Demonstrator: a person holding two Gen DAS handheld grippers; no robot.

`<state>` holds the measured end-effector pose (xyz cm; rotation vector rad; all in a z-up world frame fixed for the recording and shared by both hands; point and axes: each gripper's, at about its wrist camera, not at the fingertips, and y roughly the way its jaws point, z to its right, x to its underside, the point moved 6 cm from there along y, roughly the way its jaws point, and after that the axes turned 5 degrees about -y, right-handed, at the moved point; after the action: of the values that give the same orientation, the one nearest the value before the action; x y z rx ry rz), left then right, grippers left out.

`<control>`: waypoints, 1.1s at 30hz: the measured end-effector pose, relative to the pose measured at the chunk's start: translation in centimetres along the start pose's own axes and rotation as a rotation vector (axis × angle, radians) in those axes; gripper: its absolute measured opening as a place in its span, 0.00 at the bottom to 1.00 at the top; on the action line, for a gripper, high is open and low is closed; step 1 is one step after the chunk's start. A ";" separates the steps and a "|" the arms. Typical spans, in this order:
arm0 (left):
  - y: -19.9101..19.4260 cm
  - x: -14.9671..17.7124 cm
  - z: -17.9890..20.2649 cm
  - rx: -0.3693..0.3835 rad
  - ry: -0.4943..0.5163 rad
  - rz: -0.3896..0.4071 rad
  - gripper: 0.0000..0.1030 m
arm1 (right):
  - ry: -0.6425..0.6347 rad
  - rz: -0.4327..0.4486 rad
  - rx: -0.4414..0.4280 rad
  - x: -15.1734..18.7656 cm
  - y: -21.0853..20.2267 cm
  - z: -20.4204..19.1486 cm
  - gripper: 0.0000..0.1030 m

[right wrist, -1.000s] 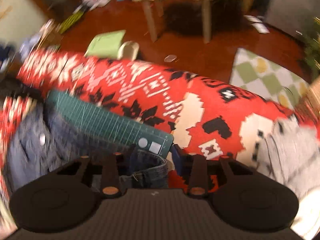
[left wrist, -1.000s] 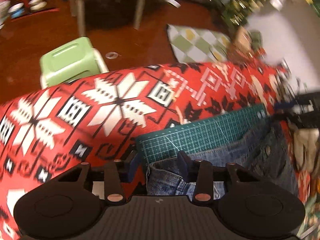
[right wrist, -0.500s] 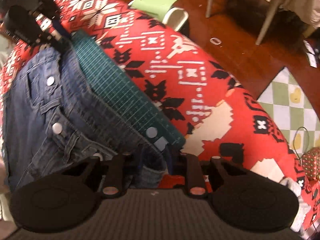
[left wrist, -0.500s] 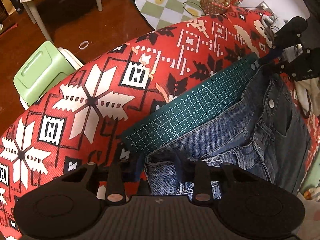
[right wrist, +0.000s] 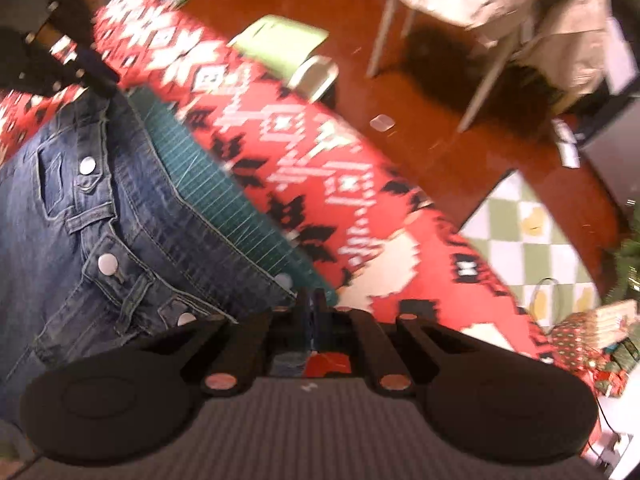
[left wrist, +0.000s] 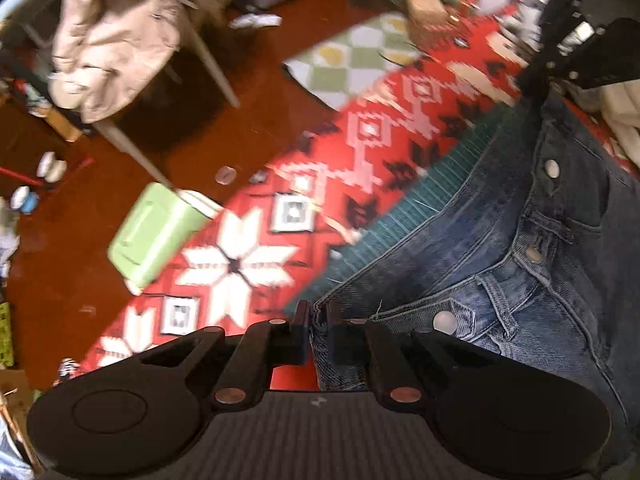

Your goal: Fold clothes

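Jeans point(left wrist: 520, 248) are the thing being folded here, lying waistband-first across a green cutting mat point(left wrist: 416, 208) that sits on a counter covered in a red patterned cloth point(left wrist: 248, 264). Each end of the waistband is caught: the left hand-held gripper point(left wrist: 318, 322) has just been closing and is now clamped on the denim edge at its corner, and the right hand-held gripper point(right wrist: 311, 312) has done the same at the other end, its jaws pinched together on a thin bit of the band.

Stuff that could go wrong, as I see it: both grips are right at the very edge of the fabric, so if the hands pull apart or lift fast the denim could slide out, especially on the right, where only a sliver seems to be caught. The mat isn't fixed to anything as far as I can tell, so it might get dragged along with the jeans. Both frames are blurry too, so it's hard to judge how deep either bite really is.

View differences: the left wrist camera shows the other gripper at top right, plus a green stool point(left wrist: 156, 236) on the floor beside the counter. The right wrist camera shows the left tool at its top left and a checkered rug point(right wrist: 532, 236) the left one shows only in part
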<state>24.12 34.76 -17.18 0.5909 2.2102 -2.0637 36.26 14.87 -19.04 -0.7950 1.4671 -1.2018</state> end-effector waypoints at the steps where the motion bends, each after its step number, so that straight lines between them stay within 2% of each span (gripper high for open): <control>1: 0.3 -0.1 -0.7 -0.006 -0.033 -0.002 0.08 | 0.025 0.011 0.017 0.0 -0.2 0.5 0.00; 3: 1.2 -0.6 -1.4 -0.002 -0.081 -0.009 0.08 | 0.067 0.025 0.033 -0.1 -0.2 1.4 0.00; 6: 2.9 -0.8 -0.8 -0.019 -0.071 -0.026 0.09 | 0.068 0.022 0.050 -0.4 1.0 1.5 0.01; 8: 3.4 -0.5 -0.7 -0.044 -0.060 -0.035 0.17 | 0.064 0.014 0.062 -0.4 1.8 1.4 0.01; 10: 2.9 -0.5 -1.7 -0.079 -0.094 0.003 0.22 | 0.107 0.030 0.080 -0.2 1.8 1.7 0.02; 13: 1.2 -0.3 -3.4 -0.068 -0.221 0.057 0.26 | 0.191 0.078 0.118 0.2 0.6 2.6 0.15; 15: -0.4 0.4 -4.6 -0.074 -0.356 0.085 0.34 | 0.226 0.109 0.113 0.4 -0.6 2.4 0.16; 17: -2.0 1.7 -5.2 -0.046 -0.522 0.115 0.35 | 0.263 0.148 0.103 0.6 -2.1 1.3 0.16; 19: -3.5 3.9 -5.2 -0.036 -0.636 0.138 0.37 | 0.303 0.178 0.069 0.8 -3.2 -0.7 0.17; 22: -5.2 8.3 -4.3 -0.069 -0.746 0.142 0.39 | 0.334 0.200 0.001 1.3 -3.9 -5.0 0.19; 27: -6.1 16.9 -2.3 -0.094 -0.907 0.047 0.39 | 0.408 0.200 -0.099 1.7 -3.1 -12.2 0.23; 33: -7.5 26.3 -0.9 -0.160 -1.124 -0.012 0.39 | 0.457 0.192 -0.149 0.3 -1.5 -19.5 0.24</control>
<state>-2.39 41.59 -17.87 -0.5042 1.6062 -1.5364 17.27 19.45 -18.32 -0.4761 1.9769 -1.1841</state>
